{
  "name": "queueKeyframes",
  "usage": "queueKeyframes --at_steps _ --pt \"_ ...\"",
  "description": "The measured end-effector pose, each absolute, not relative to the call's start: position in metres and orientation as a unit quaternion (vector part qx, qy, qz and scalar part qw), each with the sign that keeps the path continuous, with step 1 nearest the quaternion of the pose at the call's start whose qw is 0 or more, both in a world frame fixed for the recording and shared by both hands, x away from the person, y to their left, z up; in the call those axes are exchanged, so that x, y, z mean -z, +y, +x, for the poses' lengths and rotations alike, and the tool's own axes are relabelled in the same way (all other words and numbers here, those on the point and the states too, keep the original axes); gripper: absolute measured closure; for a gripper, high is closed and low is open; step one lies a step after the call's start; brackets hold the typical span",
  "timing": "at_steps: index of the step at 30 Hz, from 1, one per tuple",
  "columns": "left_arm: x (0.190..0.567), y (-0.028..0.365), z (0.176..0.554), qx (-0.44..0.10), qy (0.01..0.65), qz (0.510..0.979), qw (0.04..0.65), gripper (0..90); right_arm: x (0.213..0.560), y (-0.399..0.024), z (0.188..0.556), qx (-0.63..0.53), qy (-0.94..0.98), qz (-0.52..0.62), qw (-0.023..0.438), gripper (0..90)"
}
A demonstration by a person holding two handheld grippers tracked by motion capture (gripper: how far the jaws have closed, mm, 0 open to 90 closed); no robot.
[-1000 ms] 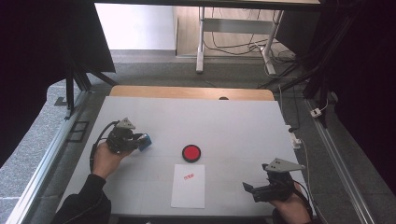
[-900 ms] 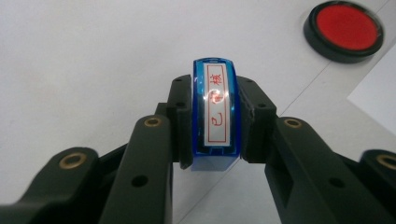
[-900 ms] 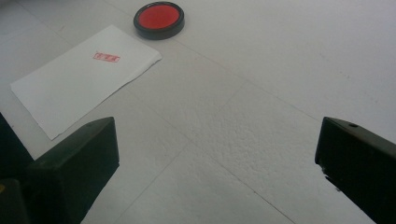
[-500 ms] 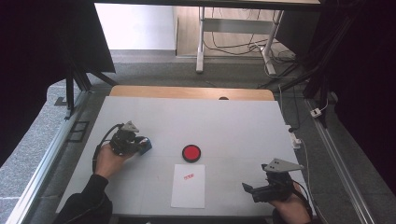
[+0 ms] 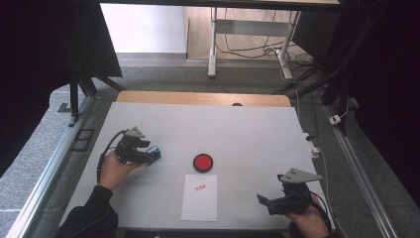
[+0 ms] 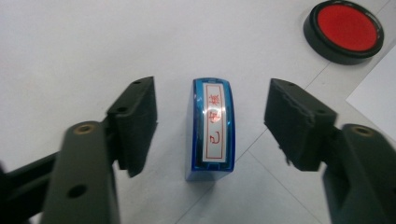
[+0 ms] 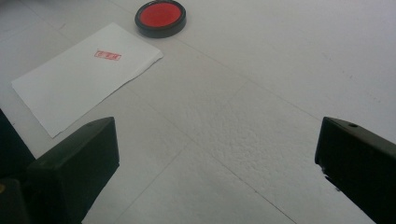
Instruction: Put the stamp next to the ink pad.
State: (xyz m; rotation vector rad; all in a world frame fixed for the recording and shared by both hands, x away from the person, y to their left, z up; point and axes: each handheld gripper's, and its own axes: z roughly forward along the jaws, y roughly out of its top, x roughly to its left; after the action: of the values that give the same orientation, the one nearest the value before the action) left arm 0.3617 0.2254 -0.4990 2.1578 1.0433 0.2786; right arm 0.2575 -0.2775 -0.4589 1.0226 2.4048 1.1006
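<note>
I'm seeing my left gripper (image 5: 154, 154) sitting well left of the red ink pad (image 5: 203, 162), its 2 jaws having just been opening. The blue stamp (image 6: 211, 128) is lying on the white table (image 5: 247, 134) between them, w/ gaps on both sides, so nothing's gripped. The stamp is resting left of the pad, label facing up. The paper sheet (image 5: 199, 197) w/ 1 red imprint is lying just below the pad. My right gripper (image 5: 263, 202) is hovering below-right of the pad, jaws standing wide apart, holding nothing.
</note>
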Motion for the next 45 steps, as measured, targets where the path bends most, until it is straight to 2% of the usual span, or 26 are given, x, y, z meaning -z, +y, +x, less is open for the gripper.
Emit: queueKeyframes --at_steps 10,15,24,45 --pt "0.48 0.226 0.351 -0.105 0.399 0.827 0.381 12.2 0.459 -0.276 0.258 -0.381 0.841 0.354 0.151 0.0" --pt "0.469 0.224 0.34 -0.094 0.395 0.822 0.399 7.4 0.459 -0.276 0.257 -0.38 0.842 0.352 0.152 0.0" --pt "0.46 0.223 0.321 -0.084 0.397 0.812 0.42 2.9 0.459 -0.277 0.258 -0.383 0.841 0.352 0.149 0.0" --pt "0.455 0.248 0.27 -0.089 0.407 0.787 0.455 0.3 0.459 -0.278 0.259 -0.388 0.837 0.357 0.145 0.0"
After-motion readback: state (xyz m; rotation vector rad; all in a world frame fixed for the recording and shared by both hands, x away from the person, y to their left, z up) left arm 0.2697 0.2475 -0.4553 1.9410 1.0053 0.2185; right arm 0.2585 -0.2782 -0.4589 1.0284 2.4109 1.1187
